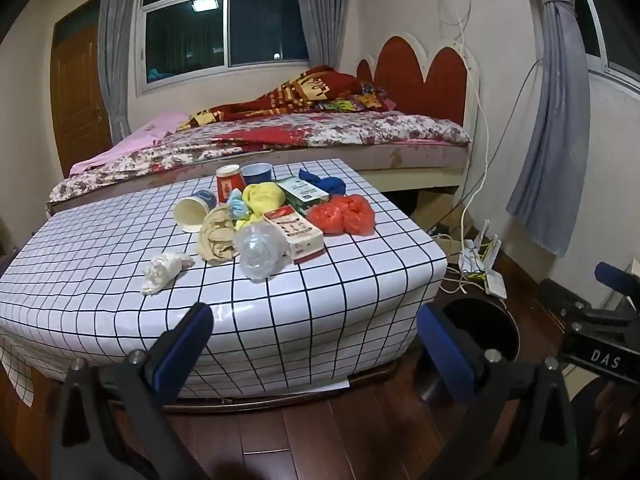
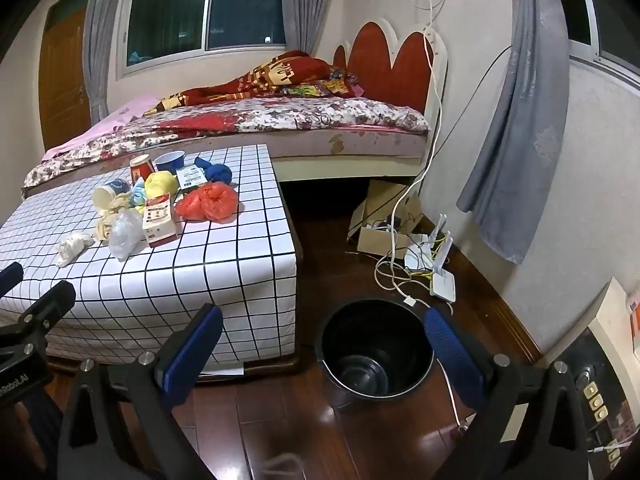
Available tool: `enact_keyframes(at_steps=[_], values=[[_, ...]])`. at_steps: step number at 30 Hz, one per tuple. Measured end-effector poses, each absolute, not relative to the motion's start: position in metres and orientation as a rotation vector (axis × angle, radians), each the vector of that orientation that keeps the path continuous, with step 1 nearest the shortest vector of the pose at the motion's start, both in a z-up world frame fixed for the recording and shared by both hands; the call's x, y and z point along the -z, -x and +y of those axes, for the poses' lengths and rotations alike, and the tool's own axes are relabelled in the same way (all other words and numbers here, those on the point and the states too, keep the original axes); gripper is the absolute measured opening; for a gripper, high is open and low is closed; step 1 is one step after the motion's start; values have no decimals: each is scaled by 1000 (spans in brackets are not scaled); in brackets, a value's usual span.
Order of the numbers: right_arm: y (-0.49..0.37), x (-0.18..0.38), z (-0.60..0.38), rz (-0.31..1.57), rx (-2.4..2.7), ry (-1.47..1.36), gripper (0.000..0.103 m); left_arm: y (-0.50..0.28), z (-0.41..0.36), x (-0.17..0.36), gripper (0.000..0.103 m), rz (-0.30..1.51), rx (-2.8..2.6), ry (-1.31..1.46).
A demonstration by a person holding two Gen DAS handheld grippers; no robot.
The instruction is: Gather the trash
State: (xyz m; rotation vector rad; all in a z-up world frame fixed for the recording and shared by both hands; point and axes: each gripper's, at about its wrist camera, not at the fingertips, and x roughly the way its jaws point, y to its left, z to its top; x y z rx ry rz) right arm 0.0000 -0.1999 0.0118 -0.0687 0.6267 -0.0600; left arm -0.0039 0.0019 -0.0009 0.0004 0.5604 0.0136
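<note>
Heaped at frame centre on the checked desk (image 1: 280, 320): red plastic bag (image 1: 343, 214), crumpled clear plastic (image 1: 259, 251), white tissue wad (image 1: 164, 271), red-and-white carton (image 1: 295, 233), toppled paper cup (image 1: 195, 209). Half buried behind these: yellow bag (image 1: 264, 197), green carton (image 1: 303, 192), blue cloth (image 1: 323, 184); labels too blurred to read. Left gripper (image 1: 314, 344) low in frame before the desk's near edge, blue fingers (image 1: 184, 344) spread wide, nothing between. Black bin (image 2: 374, 352) on the floor at lower centre of the right view, mouth up, just right of the desk corner; in the left view mostly hidden behind a finger. Right gripper (image 2: 324, 354) above the bin, fingers (image 2: 452, 350) parted, grasping nothing. Bare wood floor between desk and bin; cables and router (image 2: 442, 280) close by the wall at right.
</note>
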Motion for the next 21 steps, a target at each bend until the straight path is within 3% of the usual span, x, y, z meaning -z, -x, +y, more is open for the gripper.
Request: enact_keyframes(at_steps=[21], values=[[-1,-10,-199,626,57,73,102,0,6,-2,102,556,-18,-3]])
